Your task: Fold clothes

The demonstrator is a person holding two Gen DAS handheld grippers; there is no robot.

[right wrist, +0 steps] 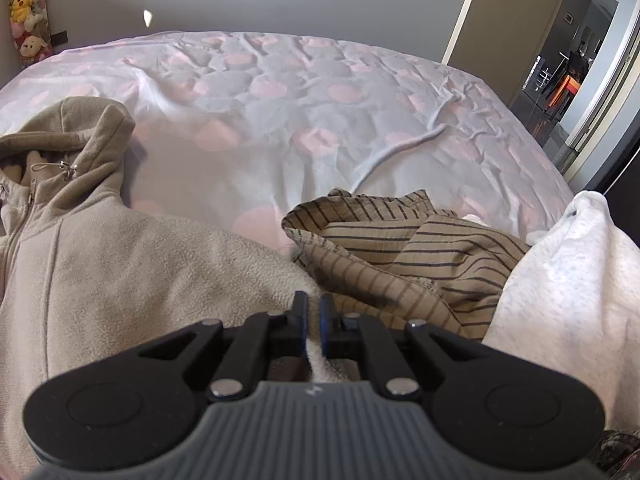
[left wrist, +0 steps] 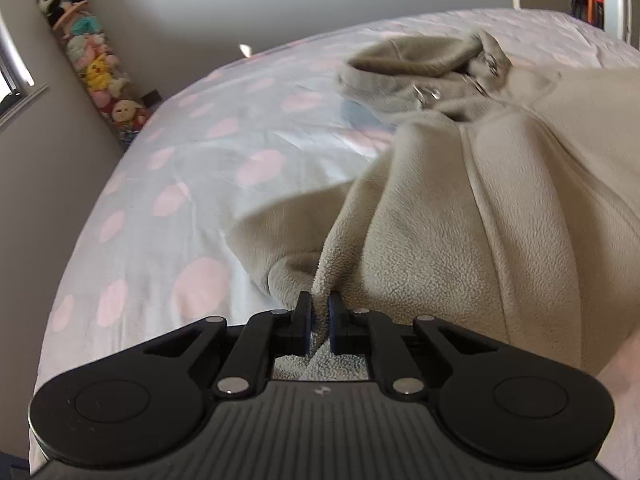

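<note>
A beige fleece zip hoodie [left wrist: 480, 208] lies on the bed, hood [left wrist: 416, 60] toward the far wall. My left gripper [left wrist: 321, 306] is shut on a pinched fold of its fleece at the near left edge. In the right wrist view the hoodie [right wrist: 120, 264] fills the left side, its zip and hood [right wrist: 80, 132] up left. My right gripper [right wrist: 314, 306] is shut on the hoodie's near right edge, with fleece showing between the pads.
The bed sheet [left wrist: 200, 184] is pale with pink dots. A tan striped garment [right wrist: 400, 248] and a white garment [right wrist: 560, 280] lie right of the hoodie. Plush toys [left wrist: 96, 72] hang by the wall at left. An open door [right wrist: 520, 24] stands at right.
</note>
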